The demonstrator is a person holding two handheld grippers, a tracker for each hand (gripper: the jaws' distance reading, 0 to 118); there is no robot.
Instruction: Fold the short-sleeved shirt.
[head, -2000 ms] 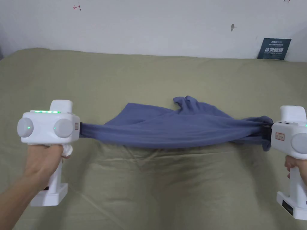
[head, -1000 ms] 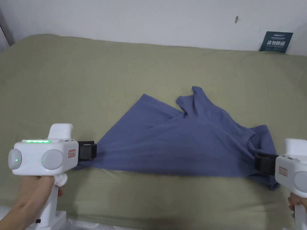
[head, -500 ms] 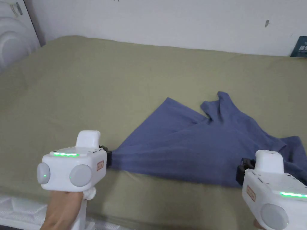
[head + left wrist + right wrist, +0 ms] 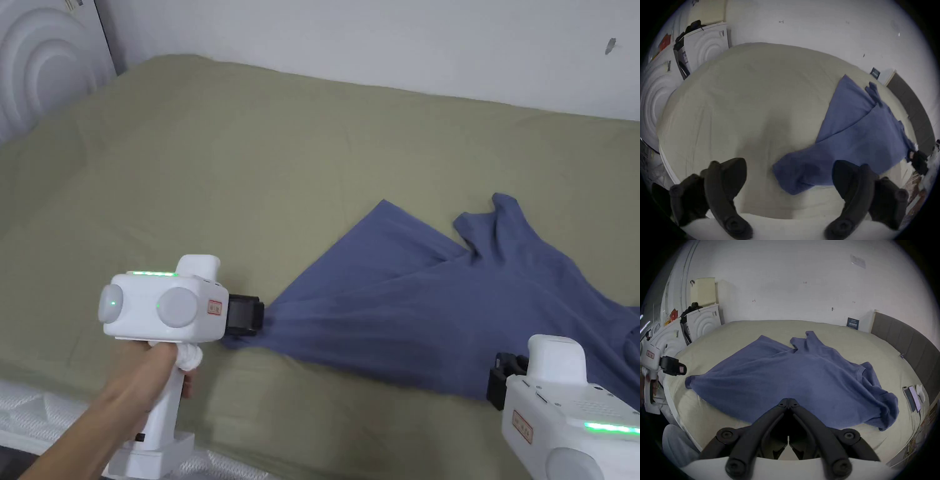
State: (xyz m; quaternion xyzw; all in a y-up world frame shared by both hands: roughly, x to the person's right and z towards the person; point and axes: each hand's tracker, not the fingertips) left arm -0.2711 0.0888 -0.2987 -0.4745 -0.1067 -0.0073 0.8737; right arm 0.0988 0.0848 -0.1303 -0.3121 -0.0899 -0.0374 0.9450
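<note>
You've got the blue short-sleeved shirt (image 4: 437, 312) lying on the bed (image 4: 250, 162), spread in a rough fan toward your right side, not yet flat: one panel overlaps another near the far edge, and the cloth by the collar and right sleeve is bunched.

Your left gripper (image 4: 789, 175) has its jaws wide apart, holding nothing; the shirt's near corner lies on the sheet just ahead of them, closer to the right-hand jaw in the left gripper view.

Your right gripper (image 4: 788, 400) shows its jaws closed tip to tip at the shirt's near edge. Whether there's cloth pinched between them, I can't tell from here.

So this reads as the laying-out step, not folding proper yet. No fold has been made.

Next, you'll likely want to square the shirt up: take hold of the bunched side by the sleeve, pull it out smooth, and clear that overlap at the far edge so the body lies in one layer before the first fold goes in.
</note>
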